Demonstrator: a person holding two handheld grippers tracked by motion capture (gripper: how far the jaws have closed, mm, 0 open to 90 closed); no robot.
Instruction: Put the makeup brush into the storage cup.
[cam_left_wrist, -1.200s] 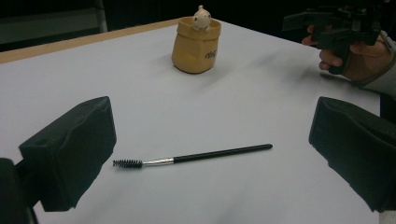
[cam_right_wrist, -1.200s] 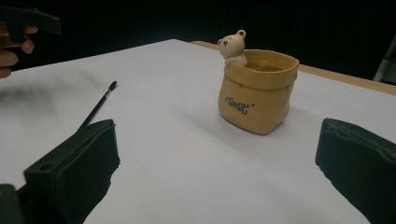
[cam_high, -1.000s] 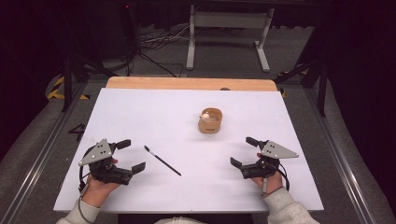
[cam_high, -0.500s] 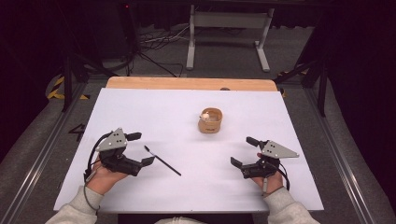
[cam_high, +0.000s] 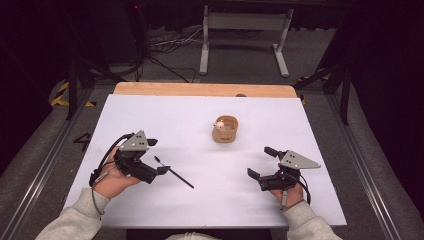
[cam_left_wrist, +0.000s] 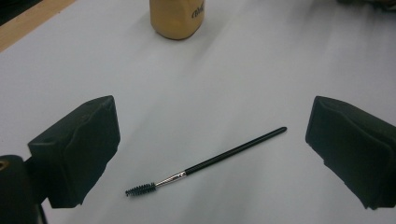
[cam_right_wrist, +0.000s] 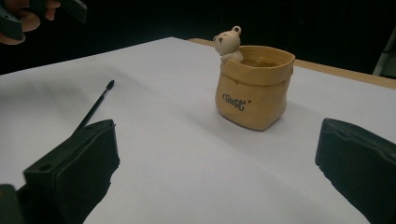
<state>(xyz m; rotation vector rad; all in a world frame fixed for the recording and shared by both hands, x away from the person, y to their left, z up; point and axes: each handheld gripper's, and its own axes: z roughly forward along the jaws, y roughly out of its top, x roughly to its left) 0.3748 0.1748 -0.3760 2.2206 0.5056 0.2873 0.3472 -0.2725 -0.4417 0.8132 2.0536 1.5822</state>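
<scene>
Left fingers: we see the left gripper (cam_high: 156, 156) with its jaws spread wide, nothing between the pads; in the left gripper view the two black pads (cam_left_wrist: 77, 149) stand apart on either side of the brush.
Right fingers: the right gripper (cam_high: 260, 161) is also spread wide and holds nothing; its pads (cam_right_wrist: 74, 175) frame the pouch in the right gripper view.
Brush: we find the thin black spoolie brush (cam_high: 173, 171) lying flat on the white table sheet (cam_high: 190, 125), near the left side, just beside the left gripper's jaws; whether a jaw touches it we cannot tell. In the left gripper view its bristle end (cam_left_wrist: 140, 189) lies near the left pad and the handle runs off toward the right pad.
Pouch: the tan pouch-shaped pot (cam_high: 225, 130) with a small bear figure (cam_right_wrist: 229, 43) at its rim stands upright, farther out, near the table's middle, well apart from both grippers.
Hands: we see each hand (cam_high: 112, 177) resting low at the near edge.
</scene>
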